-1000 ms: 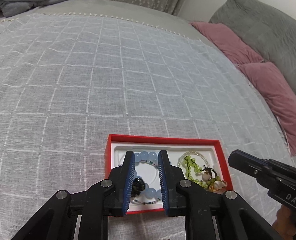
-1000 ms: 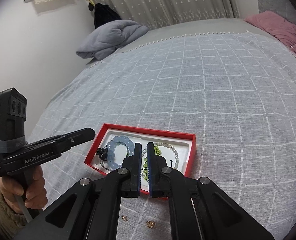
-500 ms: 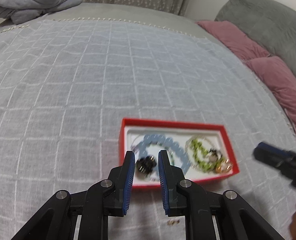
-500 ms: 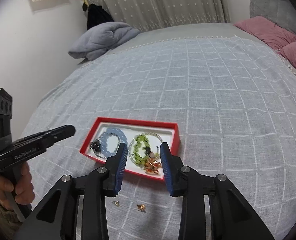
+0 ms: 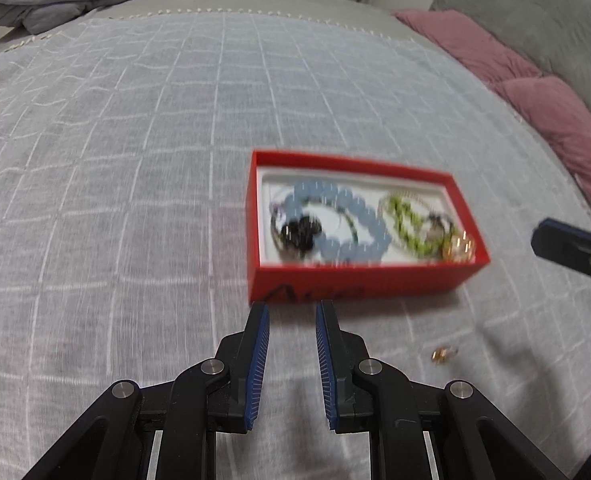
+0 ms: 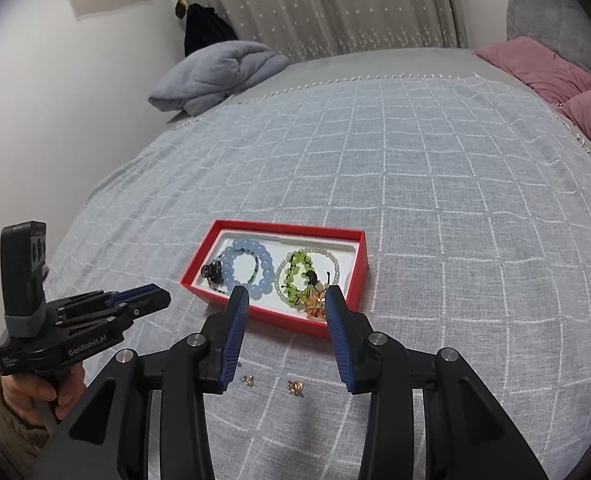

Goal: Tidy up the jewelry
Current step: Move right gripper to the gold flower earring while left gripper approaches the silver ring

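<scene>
Right tongs (image 6: pixel 287 300) are opening, empty, above two stray earrings (image 6: pixel 272 384) near the red box (image 6: pixel 359 276), while left tongs (image 5: pixel 292 312) are waiting narrowly parted, holding nothing.

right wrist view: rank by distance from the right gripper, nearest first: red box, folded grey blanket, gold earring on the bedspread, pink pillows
From the right gripper, jaws opening with nothing between them:
1. gold earring, on the bedspread just below the fingers.
2. red box, directly ahead.
3. folded grey blanket far left and pink pillows far right: too close to call.
</scene>
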{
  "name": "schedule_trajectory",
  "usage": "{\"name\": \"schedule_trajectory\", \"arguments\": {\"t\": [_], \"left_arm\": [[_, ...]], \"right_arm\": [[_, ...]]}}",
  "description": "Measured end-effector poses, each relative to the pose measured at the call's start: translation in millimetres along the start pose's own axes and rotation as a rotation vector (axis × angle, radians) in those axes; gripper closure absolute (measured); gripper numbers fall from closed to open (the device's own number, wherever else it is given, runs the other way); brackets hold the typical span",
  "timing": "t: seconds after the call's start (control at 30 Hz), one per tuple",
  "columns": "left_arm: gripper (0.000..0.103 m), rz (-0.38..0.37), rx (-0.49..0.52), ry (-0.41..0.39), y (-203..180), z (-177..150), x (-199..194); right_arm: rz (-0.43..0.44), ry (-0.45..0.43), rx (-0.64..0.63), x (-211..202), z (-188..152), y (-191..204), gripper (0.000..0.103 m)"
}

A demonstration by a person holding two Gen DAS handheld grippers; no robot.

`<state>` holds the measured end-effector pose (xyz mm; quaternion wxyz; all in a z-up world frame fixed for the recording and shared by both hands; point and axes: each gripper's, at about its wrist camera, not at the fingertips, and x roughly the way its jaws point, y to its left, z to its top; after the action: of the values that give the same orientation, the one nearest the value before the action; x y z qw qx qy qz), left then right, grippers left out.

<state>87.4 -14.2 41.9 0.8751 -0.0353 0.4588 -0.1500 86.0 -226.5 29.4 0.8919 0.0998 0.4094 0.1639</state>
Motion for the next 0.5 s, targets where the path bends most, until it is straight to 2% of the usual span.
{"name": "schedule_trajectory", "arguments": {"t": [0.2,0.5], "left_arm": [[0.084,-0.023,0.007,0.076,1.3,-20.4,10.8],[0.084,-0.032,0.002,0.106,5.6,-32.5,13.4]], "right_arm": [[0.009,0.084,-0.010,16.6,-10.5,3.4,0.061],[-0.023,0.178,-0.016,32.4,-29.7,2.6,0.061]]}}
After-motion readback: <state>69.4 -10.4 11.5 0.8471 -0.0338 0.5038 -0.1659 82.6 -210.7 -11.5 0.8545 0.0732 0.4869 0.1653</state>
